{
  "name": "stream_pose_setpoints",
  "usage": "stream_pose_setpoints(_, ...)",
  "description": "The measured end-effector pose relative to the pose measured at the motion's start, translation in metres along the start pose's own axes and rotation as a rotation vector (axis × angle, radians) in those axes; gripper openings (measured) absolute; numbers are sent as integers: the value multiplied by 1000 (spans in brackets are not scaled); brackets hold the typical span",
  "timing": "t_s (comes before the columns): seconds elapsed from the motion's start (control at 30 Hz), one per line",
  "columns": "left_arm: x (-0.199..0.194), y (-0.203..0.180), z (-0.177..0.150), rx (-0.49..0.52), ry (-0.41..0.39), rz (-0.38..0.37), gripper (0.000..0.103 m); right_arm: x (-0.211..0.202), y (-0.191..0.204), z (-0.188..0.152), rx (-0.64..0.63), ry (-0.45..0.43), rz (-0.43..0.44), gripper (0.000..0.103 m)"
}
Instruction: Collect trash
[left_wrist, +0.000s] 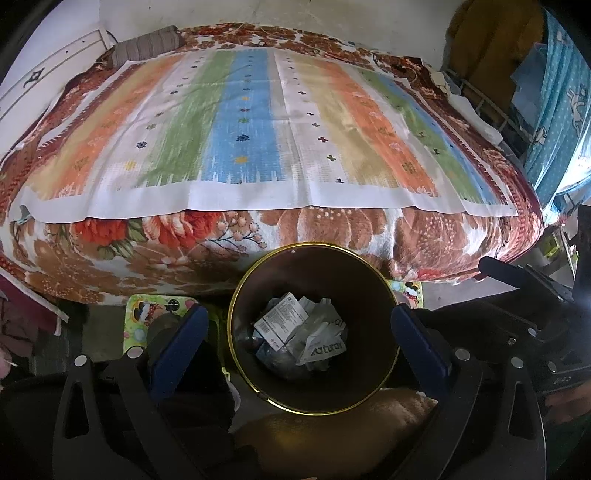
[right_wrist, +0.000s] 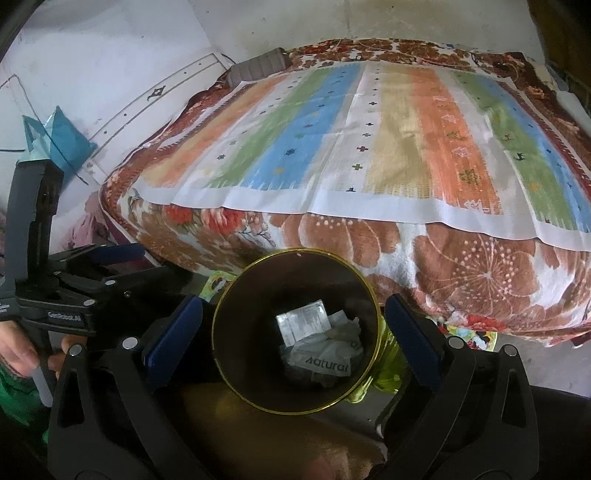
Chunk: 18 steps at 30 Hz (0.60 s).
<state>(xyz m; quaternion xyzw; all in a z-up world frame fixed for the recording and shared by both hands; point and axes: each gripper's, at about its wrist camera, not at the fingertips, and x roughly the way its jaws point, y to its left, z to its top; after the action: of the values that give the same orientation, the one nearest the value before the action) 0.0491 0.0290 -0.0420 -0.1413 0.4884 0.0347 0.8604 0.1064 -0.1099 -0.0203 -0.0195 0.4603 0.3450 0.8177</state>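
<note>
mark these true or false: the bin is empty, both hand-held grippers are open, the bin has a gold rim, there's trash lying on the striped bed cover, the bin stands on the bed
The bin is empty: false. Crumpled wrappers lie at its bottom.
Both hand-held grippers are open: true. The left hand-held gripper and the right hand-held gripper hold nothing.
The bin has a gold rim: true.
Trash lies on the striped cover: false. No trash shows on it.
The bin stands on the bed: false. It sits below the bed's front edge.
</note>
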Motion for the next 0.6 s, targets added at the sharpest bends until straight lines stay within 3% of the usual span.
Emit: stream_pose_setpoints(0.6,1,0,0,2,3,-2,97,2,3,-1,-18,13,-14,94)
